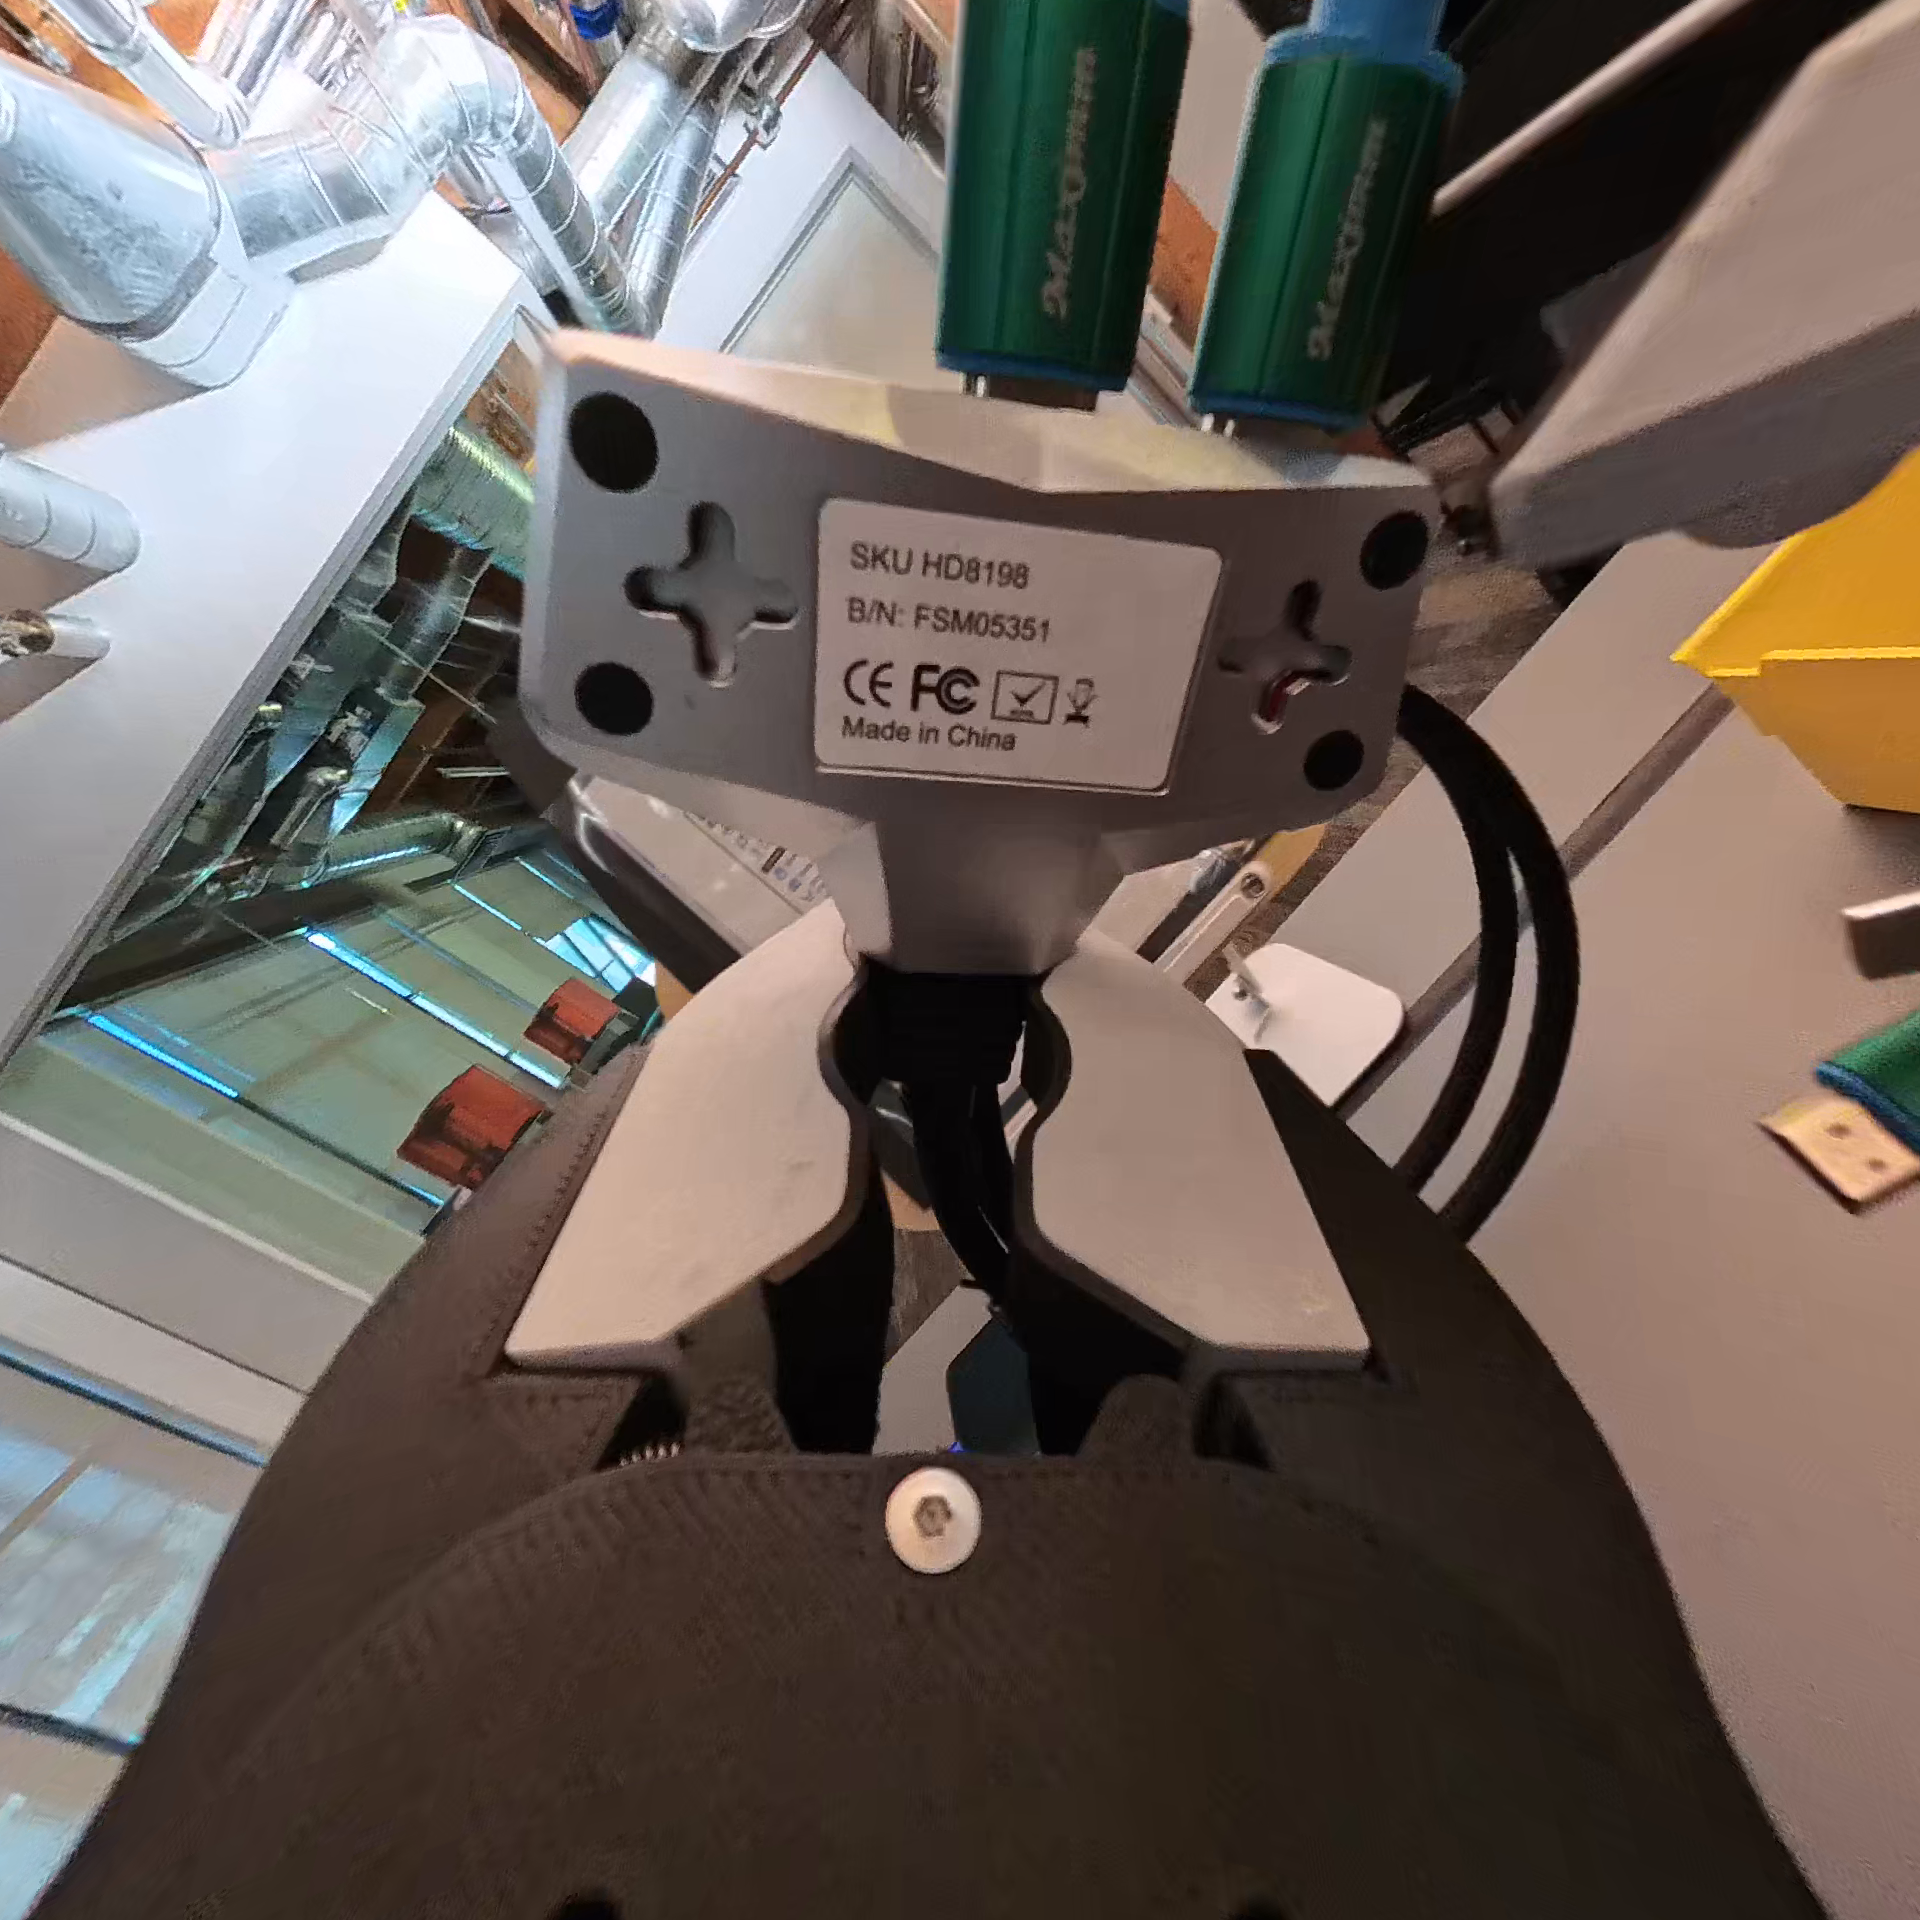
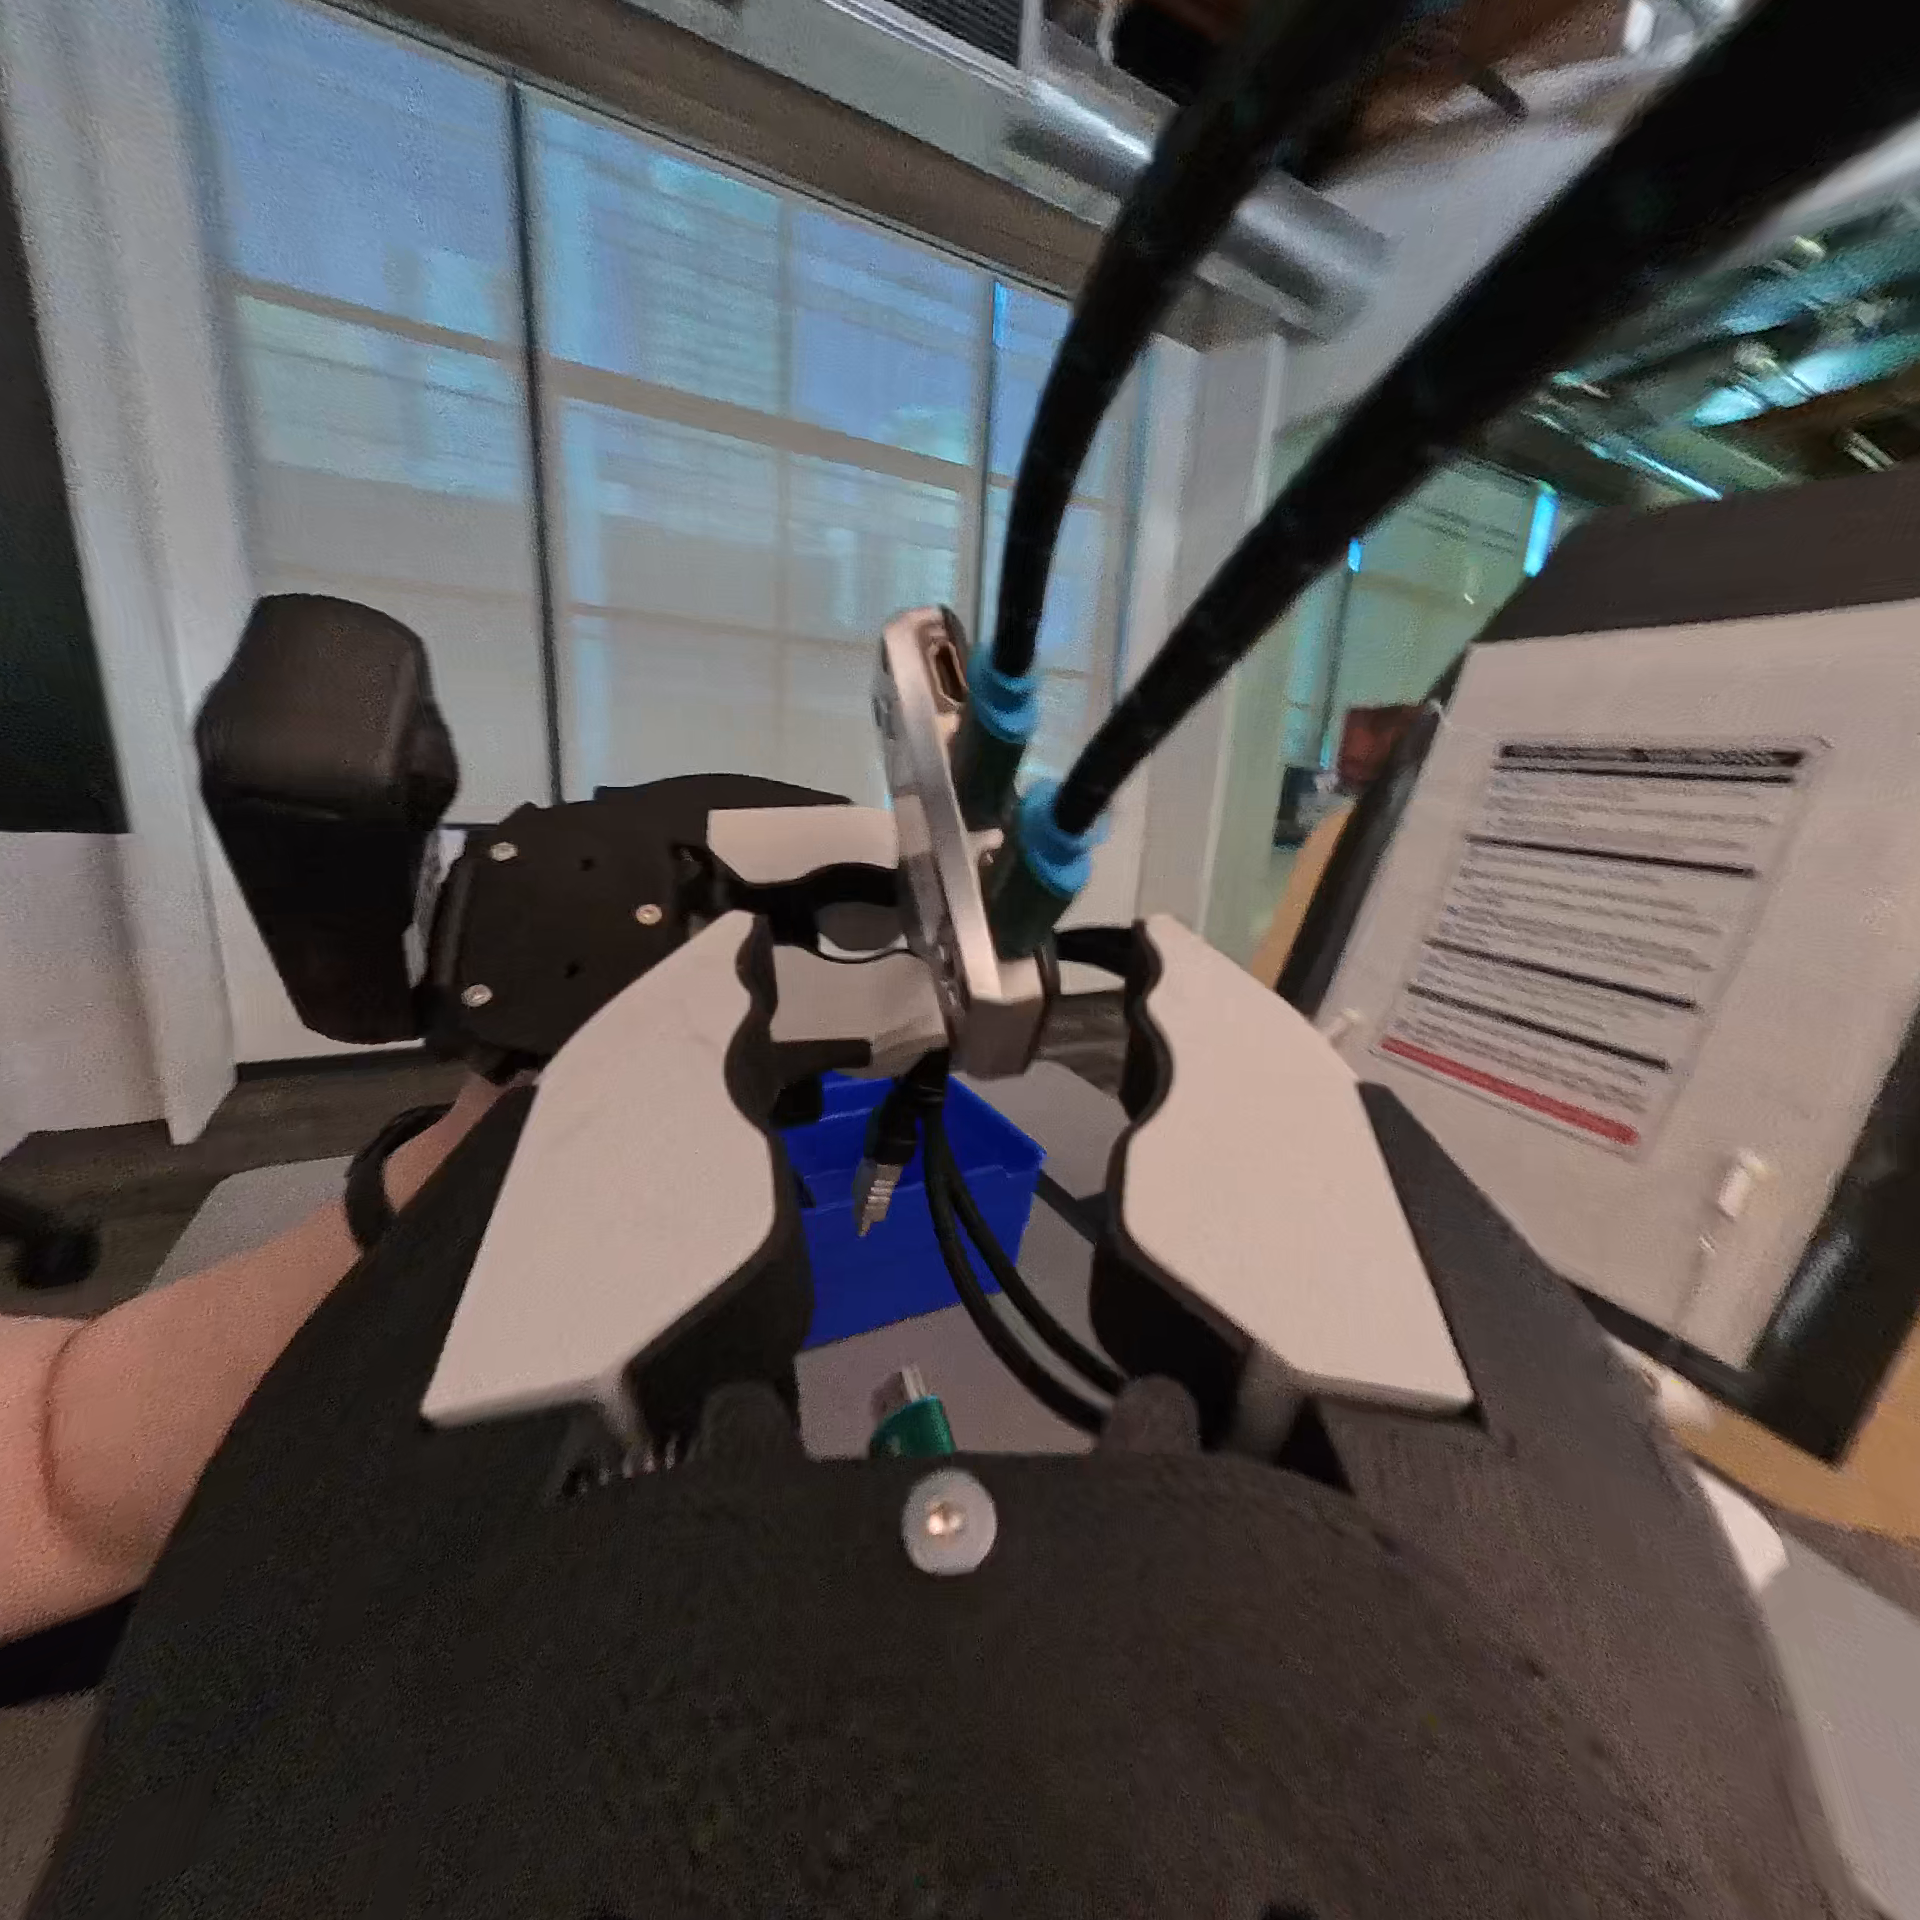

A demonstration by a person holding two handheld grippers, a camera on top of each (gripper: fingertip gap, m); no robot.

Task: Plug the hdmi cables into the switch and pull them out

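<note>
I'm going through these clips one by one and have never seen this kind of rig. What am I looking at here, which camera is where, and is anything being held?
No robot: a person holds a two-finger gripper in each hand, each with a camera looking along its fingers.

The left wrist view shows the left gripper shut on the narrow end of a silver HDMI switch, held up off the table underside to the camera. Two green HDMI plugs sit in its far edge.

The right wrist view shows the right gripper open and empty, close to the switch, with the left gripper side-on. One port looks free.

On the grey table lie a loose green plug, a blue bin and a yellow bin.
</note>
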